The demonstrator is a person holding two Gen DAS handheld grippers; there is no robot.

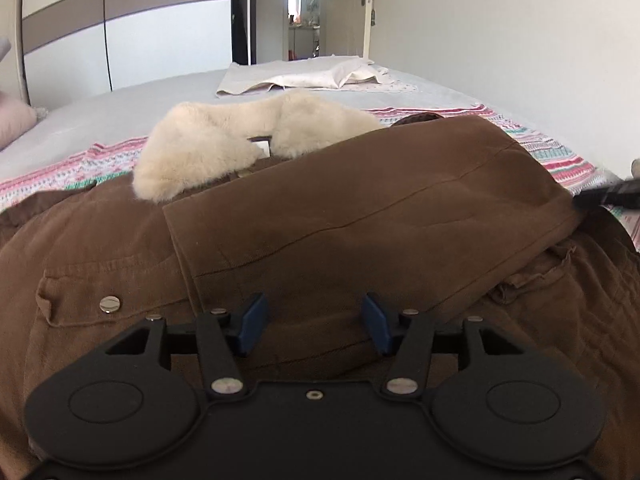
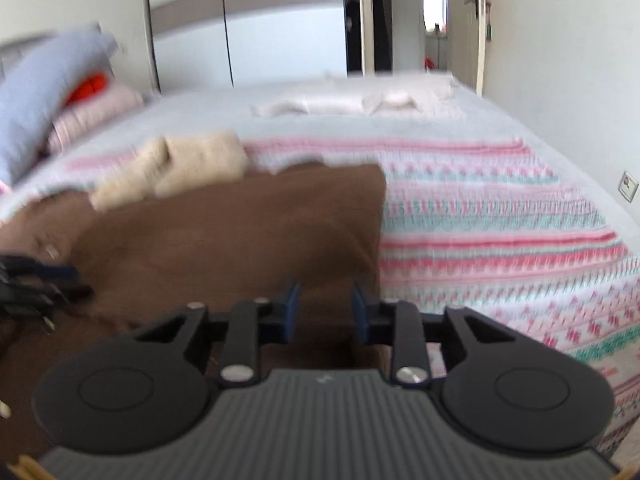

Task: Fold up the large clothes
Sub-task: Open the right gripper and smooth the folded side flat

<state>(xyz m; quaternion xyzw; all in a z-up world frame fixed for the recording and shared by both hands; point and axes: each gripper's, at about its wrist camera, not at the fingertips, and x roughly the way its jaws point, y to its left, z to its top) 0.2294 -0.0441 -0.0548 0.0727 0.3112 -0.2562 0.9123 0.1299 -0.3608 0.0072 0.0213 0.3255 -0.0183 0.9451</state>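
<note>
A large brown coat (image 1: 320,216) with a cream fur collar (image 1: 224,148) lies on the bed, one side folded over its middle. My left gripper (image 1: 314,322) is open and empty just above the coat's lower part. In the blurred right wrist view the coat (image 2: 224,232) and its collar (image 2: 176,168) lie left of centre. My right gripper (image 2: 325,308) is open and empty over the coat's right edge. The left gripper shows at the left edge of that view (image 2: 36,284).
A striped pink and teal blanket (image 2: 500,232) covers the grey bed (image 1: 120,108). A folded white cloth (image 1: 312,76) lies at the far end. Pillows (image 2: 48,92) are stacked at the left. A wardrobe and an open door stand behind.
</note>
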